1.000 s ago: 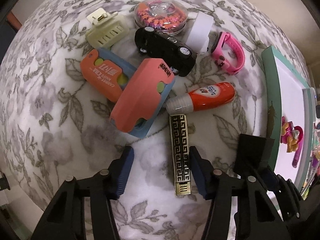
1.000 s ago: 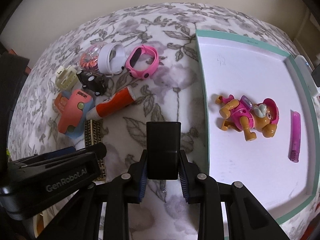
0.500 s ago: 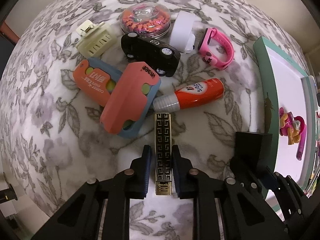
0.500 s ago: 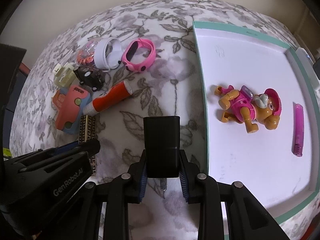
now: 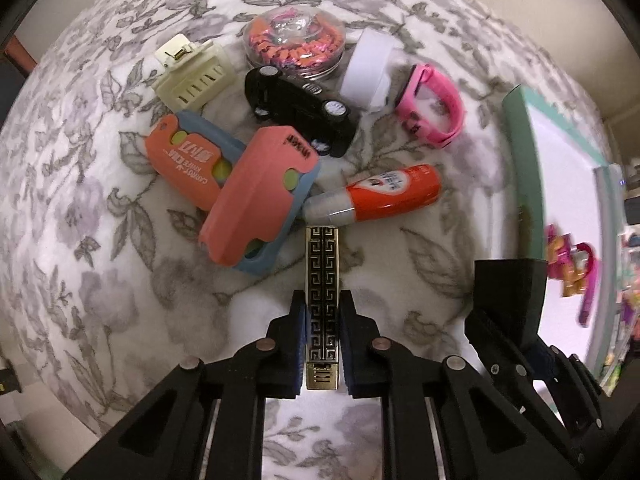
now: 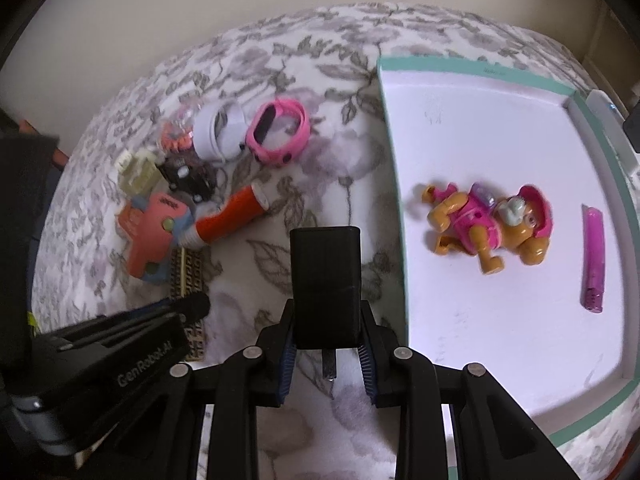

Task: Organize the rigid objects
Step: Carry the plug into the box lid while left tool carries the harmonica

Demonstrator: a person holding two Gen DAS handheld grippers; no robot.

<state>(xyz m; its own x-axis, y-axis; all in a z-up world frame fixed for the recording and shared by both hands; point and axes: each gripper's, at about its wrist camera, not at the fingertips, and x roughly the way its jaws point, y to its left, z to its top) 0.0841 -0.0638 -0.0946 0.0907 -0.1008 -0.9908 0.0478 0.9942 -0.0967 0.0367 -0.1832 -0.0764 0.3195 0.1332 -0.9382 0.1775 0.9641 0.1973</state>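
A gold bar with a black key pattern (image 5: pixel 322 280) lies on the floral cloth, and my left gripper (image 5: pixel 322 320) is closing the last bit onto it, both pads pressing its long sides. That bar also shows in the right wrist view (image 6: pixel 188 276), partly under the left gripper (image 6: pixel 120 360). My right gripper (image 6: pixel 326 344) is shut on a black rectangular block (image 6: pixel 325 280), held just left of the teal-rimmed white tray (image 6: pixel 394 184). The tray holds a puppy figure (image 6: pixel 488 224) and a magenta stick (image 6: pixel 592 256).
Beyond the bar lie two orange-and-blue toy knives (image 5: pixel 256 196), an orange tube (image 5: pixel 380 196), a black toy car (image 5: pixel 300 112), a cream claw clip (image 5: pixel 196 76), a clear round box (image 5: pixel 294 42), a white band (image 5: pixel 368 72) and a pink watch (image 5: pixel 432 108).
The left jaws have come together from wide apart onto the gold bar. The right gripper has kept its hold on the black block and barely moved.
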